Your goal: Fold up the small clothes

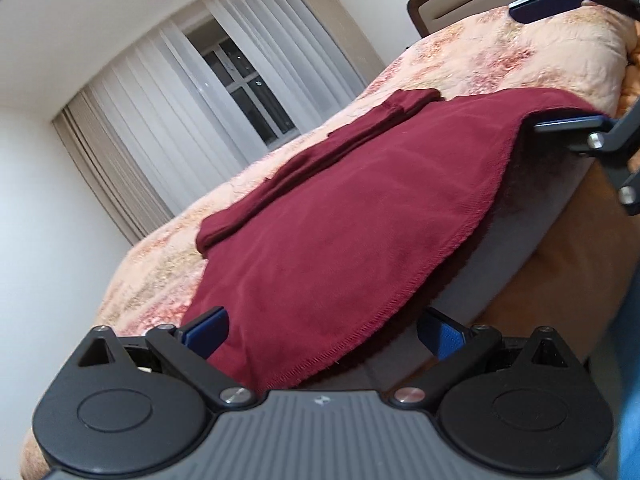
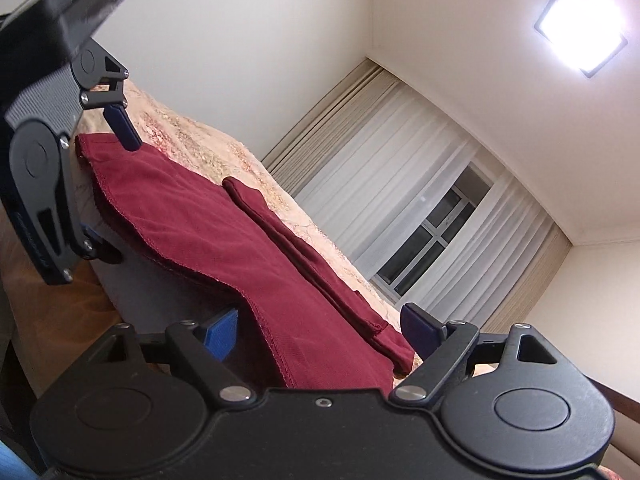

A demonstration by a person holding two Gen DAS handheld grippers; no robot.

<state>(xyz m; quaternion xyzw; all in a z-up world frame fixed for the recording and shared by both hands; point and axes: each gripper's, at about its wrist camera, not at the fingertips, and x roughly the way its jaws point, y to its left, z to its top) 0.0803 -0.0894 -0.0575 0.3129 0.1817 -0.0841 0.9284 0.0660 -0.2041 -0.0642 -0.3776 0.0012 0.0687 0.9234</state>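
Observation:
A dark red garment (image 1: 352, 216) lies flat on the floral peach bedspread (image 1: 500, 48), a sleeve folded in along its far side. Its stitched hem hangs a little over the bed's near edge. My left gripper (image 1: 326, 334) is open wide at one end of that hem, with the cloth edge between its blue pads (image 1: 208, 332) but not pinched. My right gripper (image 2: 320, 330) is open at the other end of the hem, the garment (image 2: 224, 224) between its pads too. Each gripper shows in the other's view: the right gripper (image 1: 556, 64) at top right, the left gripper (image 2: 108, 184) at upper left.
The bed's pale side panel (image 1: 500, 256) drops below the hem, with an orange-brown surface (image 1: 560, 280) beneath. A dark headboard (image 1: 428, 4) stands at one end of the bed. A curtained window (image 2: 432, 236) fills the far wall. A ceiling light (image 2: 580, 28) glares overhead.

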